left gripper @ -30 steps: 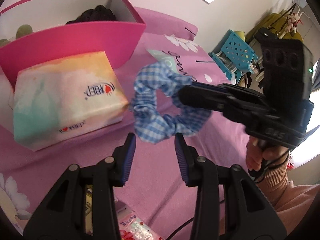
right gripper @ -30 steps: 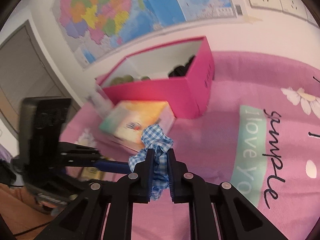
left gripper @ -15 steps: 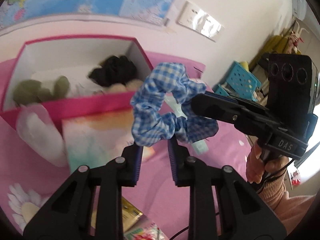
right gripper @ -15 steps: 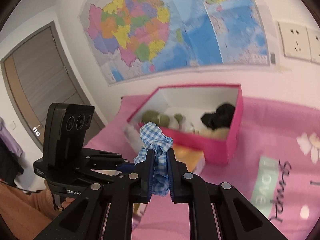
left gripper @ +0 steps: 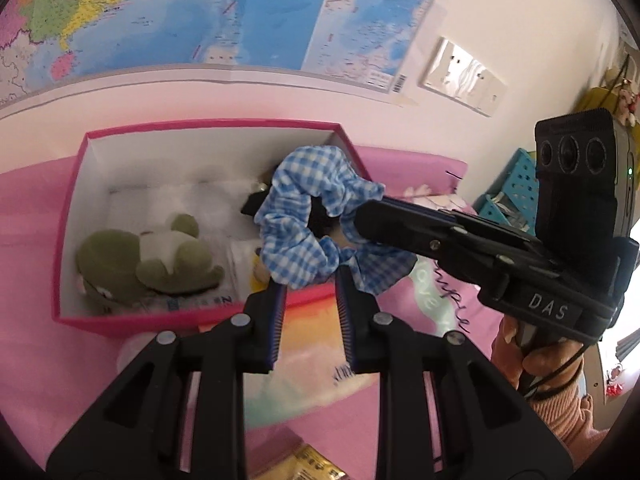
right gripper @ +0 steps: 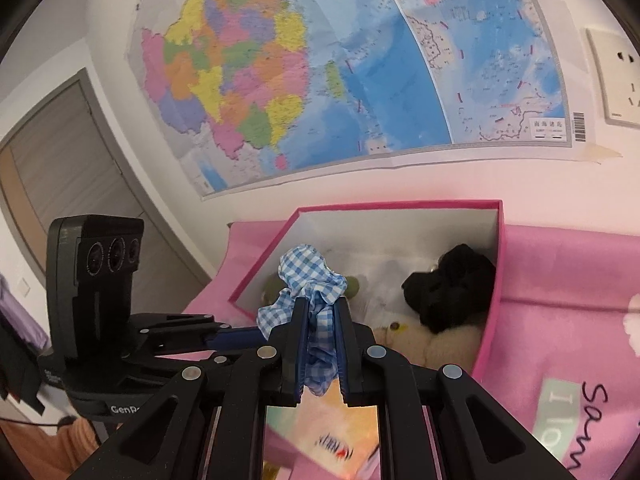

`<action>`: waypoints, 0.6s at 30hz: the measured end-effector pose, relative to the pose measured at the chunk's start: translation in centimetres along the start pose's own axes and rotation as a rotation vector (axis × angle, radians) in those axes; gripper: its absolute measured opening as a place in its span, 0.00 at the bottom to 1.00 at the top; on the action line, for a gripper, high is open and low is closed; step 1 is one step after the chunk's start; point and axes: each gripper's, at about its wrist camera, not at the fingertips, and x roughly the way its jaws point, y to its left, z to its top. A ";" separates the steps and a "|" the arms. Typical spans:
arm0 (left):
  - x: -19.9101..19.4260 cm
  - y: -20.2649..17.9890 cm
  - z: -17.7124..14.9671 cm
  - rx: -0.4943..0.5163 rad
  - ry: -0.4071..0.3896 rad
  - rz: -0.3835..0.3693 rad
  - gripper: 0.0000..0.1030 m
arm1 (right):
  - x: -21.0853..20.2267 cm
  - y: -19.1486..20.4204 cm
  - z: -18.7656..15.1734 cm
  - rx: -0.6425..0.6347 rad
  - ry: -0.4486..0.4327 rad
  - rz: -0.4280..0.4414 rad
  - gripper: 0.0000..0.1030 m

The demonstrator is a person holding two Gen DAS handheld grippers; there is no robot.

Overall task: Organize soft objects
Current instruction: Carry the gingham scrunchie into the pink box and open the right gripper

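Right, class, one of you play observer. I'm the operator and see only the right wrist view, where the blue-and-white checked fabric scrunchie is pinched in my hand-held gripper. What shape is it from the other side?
Observer: In the left wrist view the blue-and-white checked fabric scrunchie hangs as an open ring, pinched at one side by the right hand-held gripper.
Operator: What is the green behind it?
Observer: A green plush frog lying in the pink cardboard box, at the end away from the black fuzzy item.
Operator: Anything past the table?
Observer: A turquoise plastic crate.
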 end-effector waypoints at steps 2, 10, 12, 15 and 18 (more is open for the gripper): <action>0.4 0.2 0.5 0.001 0.004 0.020 0.26 | 0.8 -0.4 0.5 0.015 -0.002 -0.001 0.11; 2.4 1.1 1.6 -0.019 0.047 0.078 0.26 | 4.7 -2.3 1.4 0.069 0.039 -0.041 0.13; 2.7 1.3 1.5 -0.020 0.051 0.108 0.26 | 5.8 -2.5 1.3 0.068 0.064 -0.068 0.14; 2.6 1.6 1.4 -0.020 0.047 0.122 0.26 | 7.3 -2.4 0.9 0.050 0.104 -0.122 0.25; 2.3 1.6 1.2 -0.010 0.035 0.139 0.26 | 7.7 -2.8 0.6 0.052 0.112 -0.171 0.36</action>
